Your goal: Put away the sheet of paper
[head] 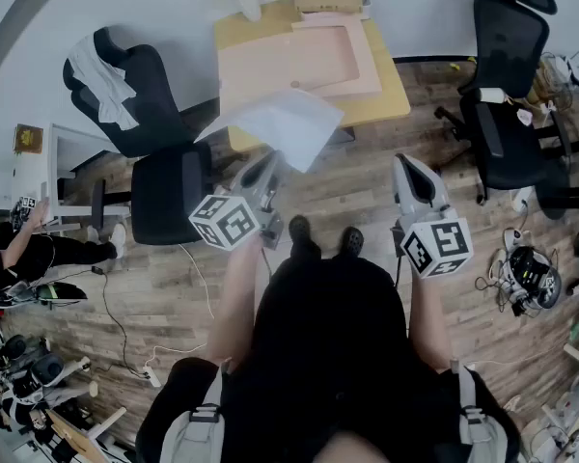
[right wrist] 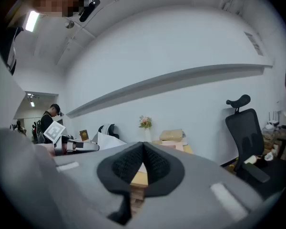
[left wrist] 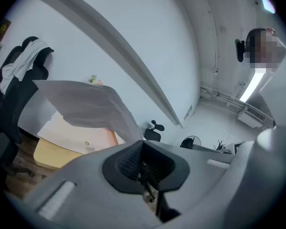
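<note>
Open wooden floor [head: 362, 196] lay between me and the near edge of the tabletop [head: 391, 99]. A black office chair [head: 169, 196] stood just beside my left gripper [head: 272, 160], and a second office chair [head: 507, 133] stood well apart on the right, so the freest path was straight ahead.

The left gripper was clenched on the sheet of paper [head: 280, 123], pinching it at one edge. The sheet was white and bowed. It hung in the air over the tabletop's near edge and hid the near left corner of the pink tray [head: 362, 75] from the head view. The right gripper [head: 406, 162] was closed on nothing and held level with the left.

The left gripper view showed the sheet's underside curving down into the pads. Only the right gripper view showed the flowers [right wrist: 145, 122] and a brown package [right wrist: 170, 135] against the wall, and a person [right wrist: 48, 123] standing far left. Only the head view showed the floor.
</note>
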{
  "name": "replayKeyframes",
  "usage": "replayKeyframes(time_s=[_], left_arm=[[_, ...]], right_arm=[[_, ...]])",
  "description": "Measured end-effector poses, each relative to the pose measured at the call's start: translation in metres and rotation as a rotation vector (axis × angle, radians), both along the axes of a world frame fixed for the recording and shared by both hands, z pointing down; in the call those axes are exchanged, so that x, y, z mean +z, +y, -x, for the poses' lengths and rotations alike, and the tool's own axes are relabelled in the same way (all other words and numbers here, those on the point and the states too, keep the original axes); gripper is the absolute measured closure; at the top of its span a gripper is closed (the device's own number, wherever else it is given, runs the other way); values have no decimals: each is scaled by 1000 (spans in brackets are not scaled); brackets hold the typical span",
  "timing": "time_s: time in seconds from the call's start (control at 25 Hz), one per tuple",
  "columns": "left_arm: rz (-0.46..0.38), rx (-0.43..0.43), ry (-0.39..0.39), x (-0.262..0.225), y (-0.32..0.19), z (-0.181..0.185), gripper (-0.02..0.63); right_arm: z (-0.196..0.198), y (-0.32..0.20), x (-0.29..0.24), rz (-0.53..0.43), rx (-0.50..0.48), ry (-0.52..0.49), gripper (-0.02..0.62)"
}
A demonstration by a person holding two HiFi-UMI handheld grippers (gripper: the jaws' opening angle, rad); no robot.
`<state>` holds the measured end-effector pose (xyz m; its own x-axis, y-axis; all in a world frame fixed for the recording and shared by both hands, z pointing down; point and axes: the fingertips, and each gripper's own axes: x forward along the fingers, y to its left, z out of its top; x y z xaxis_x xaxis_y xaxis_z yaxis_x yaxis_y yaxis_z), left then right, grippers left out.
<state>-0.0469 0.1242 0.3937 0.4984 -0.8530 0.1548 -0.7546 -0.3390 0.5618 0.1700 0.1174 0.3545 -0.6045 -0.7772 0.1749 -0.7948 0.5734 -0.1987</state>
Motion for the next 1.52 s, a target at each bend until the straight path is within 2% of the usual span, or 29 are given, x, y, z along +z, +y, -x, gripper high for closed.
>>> replayKeyframes(time_s=[0.4, 0.6, 0.88, 1.24, 1.52], left_arm=[[0, -15, -11, -2, 20, -36, 597], [0, -42, -19, -1, 22, -51, 597], [17, -60, -12, 9, 24, -69, 597], [22, -50, -20, 15, -1, -53, 597], [25, -40, 22, 26, -45, 3, 597]], right_arm=[[-25, 18, 2, -11, -51, 13, 594], [-40, 17, 1, 28, -95, -87, 592], [-63, 8, 18, 63, -89, -79, 592], [-44, -11, 34, 104, -90, -66, 592], [10, -47, 32, 98, -82, -41, 592]])
